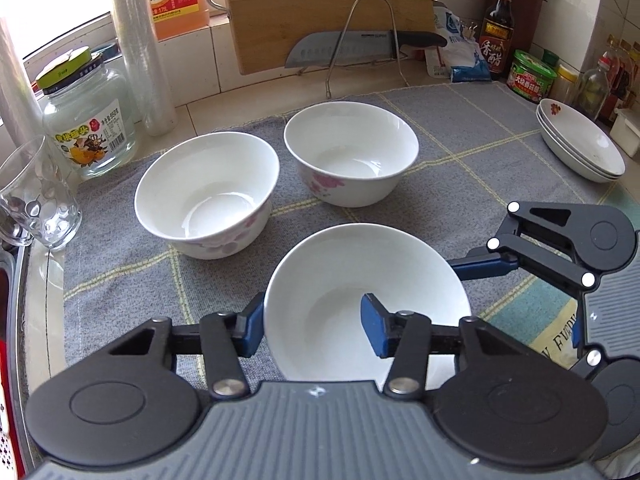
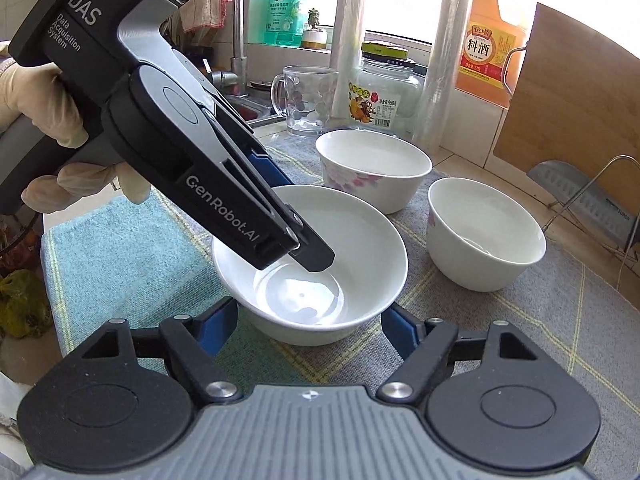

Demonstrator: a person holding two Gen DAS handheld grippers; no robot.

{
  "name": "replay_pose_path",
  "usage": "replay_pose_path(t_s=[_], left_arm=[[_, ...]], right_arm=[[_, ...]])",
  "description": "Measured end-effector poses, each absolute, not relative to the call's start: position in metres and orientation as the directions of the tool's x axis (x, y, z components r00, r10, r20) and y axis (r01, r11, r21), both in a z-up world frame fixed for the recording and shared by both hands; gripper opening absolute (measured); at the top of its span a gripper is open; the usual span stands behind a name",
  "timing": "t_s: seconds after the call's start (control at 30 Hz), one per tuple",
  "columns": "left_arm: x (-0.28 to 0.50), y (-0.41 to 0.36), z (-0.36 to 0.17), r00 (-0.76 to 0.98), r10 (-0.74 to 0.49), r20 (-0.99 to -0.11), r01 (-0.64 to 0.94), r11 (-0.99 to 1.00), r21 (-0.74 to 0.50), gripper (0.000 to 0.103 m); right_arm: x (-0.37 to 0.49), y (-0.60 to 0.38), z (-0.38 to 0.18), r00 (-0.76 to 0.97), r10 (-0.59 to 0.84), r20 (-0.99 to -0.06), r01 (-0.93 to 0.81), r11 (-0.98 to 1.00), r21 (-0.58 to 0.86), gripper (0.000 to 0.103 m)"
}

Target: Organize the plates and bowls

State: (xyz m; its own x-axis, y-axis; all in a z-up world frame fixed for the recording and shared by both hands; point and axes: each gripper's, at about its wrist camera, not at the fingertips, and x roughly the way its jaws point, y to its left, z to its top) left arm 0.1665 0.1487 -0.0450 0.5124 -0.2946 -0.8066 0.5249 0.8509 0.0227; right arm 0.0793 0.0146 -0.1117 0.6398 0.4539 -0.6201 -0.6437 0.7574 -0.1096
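Cloth (image 1: pixel 460 128) bare between gripped bowl (image 1: pixel 344 280), others

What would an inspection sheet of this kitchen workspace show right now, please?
Surface: grey checked cloth over the counter, teal mat at its near edge.
Job's things: near bowl on the cloth; two flowered bowls behind it, apart; stacked plates at the cloth's right edge.
Clutter: glass mug, jar, knife on a wire rack, sauce bottles.
Grippers: left gripper shut on the near bowl's wall, one finger inside; right gripper straddles the same bowl, contact unclear.
Cables: nothing seen.
Surroundings: cutting board against the tiled wall; sink tap.
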Motion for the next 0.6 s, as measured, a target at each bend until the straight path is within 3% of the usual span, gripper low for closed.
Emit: replay_pose_path(t_s=[0.6], left_arm=[[0.159, 0.127, -0.035, 0.493, -0.346, -0.798, 0.593, 0.805, 0.017, 0.049]], right_arm=[[0.062, -0.008, -0.098, 0.662, 0.416, -0.623, -0.596, 0.796, -0.103, 0.082]])
